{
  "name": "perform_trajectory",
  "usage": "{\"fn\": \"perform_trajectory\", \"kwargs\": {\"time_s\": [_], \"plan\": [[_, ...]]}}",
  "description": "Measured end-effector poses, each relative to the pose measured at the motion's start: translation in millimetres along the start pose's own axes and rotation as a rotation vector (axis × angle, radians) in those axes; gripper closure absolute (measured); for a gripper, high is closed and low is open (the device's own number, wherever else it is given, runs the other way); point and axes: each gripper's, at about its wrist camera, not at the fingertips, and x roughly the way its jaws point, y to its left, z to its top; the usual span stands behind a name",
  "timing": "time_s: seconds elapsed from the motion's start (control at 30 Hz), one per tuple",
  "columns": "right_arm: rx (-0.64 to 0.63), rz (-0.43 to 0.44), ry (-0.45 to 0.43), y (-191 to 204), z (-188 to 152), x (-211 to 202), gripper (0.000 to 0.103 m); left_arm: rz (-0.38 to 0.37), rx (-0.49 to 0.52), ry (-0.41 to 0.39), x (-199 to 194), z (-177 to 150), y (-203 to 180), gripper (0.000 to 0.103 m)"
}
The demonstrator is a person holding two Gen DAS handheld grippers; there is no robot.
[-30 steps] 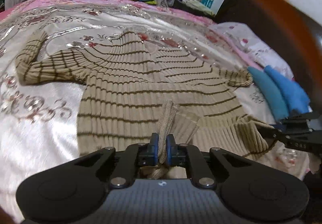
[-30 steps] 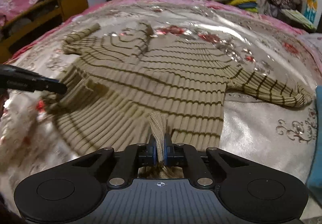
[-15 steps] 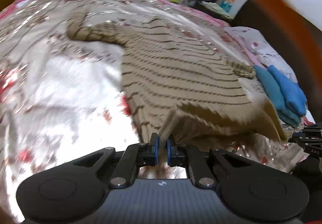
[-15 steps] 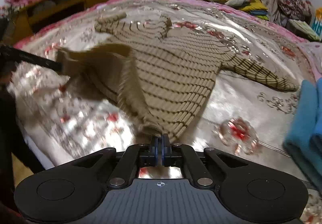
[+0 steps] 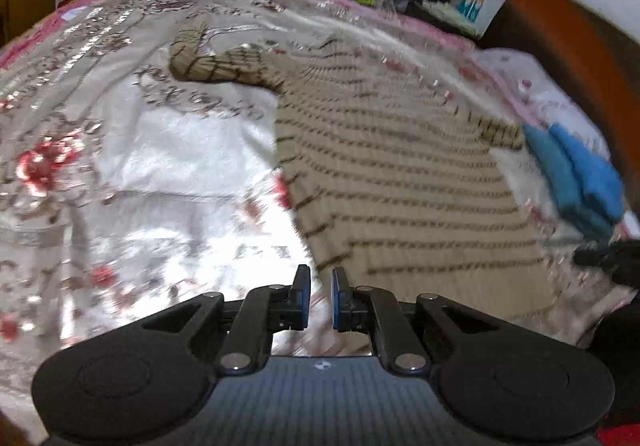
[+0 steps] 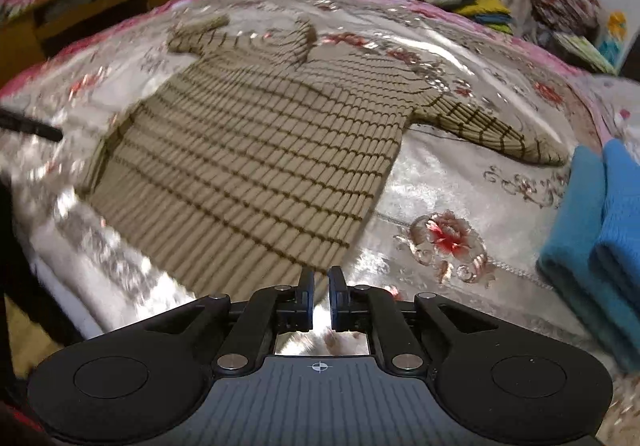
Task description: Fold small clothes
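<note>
Over sweater (image 6: 256, 161) hem: right gripper (image 6: 321, 286) jaws opening, empty; left gripper (image 5: 321, 286) jaws slightly apart, empty.

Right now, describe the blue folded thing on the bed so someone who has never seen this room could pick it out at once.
Start from the bed's shiny floral bedspread, where a tan striped sweater lies spread flat. Past its outstretched sleeve, at the bed's right edge, sits the folded blue cloth. It is the only plain blue, neatly folded piece there, with no stripes.
</note>
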Motion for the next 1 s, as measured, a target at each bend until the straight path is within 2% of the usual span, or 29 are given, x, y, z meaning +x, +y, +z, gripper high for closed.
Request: {"fn": "perform_trajectory", "kwargs": {"time_s": [0.13, 0.27, 0.47, 0.57, 0.67, 0.7, 0.73, 0.8, 0.83, 0.9, 1.0], "plan": [[0.117, 0.001, 0.027, -1, 3, 17, 0.086, 0.029, 0.013, 0.011, 29, 6, -19, 0.085], [0.218, -0.024, 0.065, -6, -3, 31, 0.067, 0.101, 0.052, 0.041, 58, 1, -32, 0.072], [0.382, -0.021, 0.068, -23, -16, 38, 0.064, 0.184, 0.057, 0.045, 67, -4, -36, 0.060], [0.429, 0.000, 0.097, -25, -19, 49, 0.064, 0.224, 0.036, 0.049, 67, -5, -31, 0.059], [0.421, 0.024, 0.092, -17, -20, 54, 0.064, 0.227, 0.023, 0.055, 67, -5, -27, 0.060], [0.416, 0.030, 0.086, -15, -19, 55, 0.064, 0.225, 0.022, 0.054, 67, -4, -28, 0.069], [0.413, 0.034, 0.081, -13, -19, 56, 0.064, 0.204, 0.022, 0.062, 68, -3, -29, 0.088], [0.402, 0.033, 0.087, -11, -17, 58, 0.067, 0.158, 0.004, 0.088, 71, -3, -31, 0.089], [0.397, 0.031, 0.090, -10, -15, 59, 0.071, 0.161, 0.014, 0.096, 73, -3, -33, 0.089], [0.397, 0.036, 0.098, -11, -15, 59, 0.090, 0.173, 0.028, 0.102, 73, -4, -34, 0.089], [0.412, 0.055, 0.121, -16, -18, 55, 0.099, 0.175, 0.003, 0.112, 69, -4, -28, 0.089]]}}
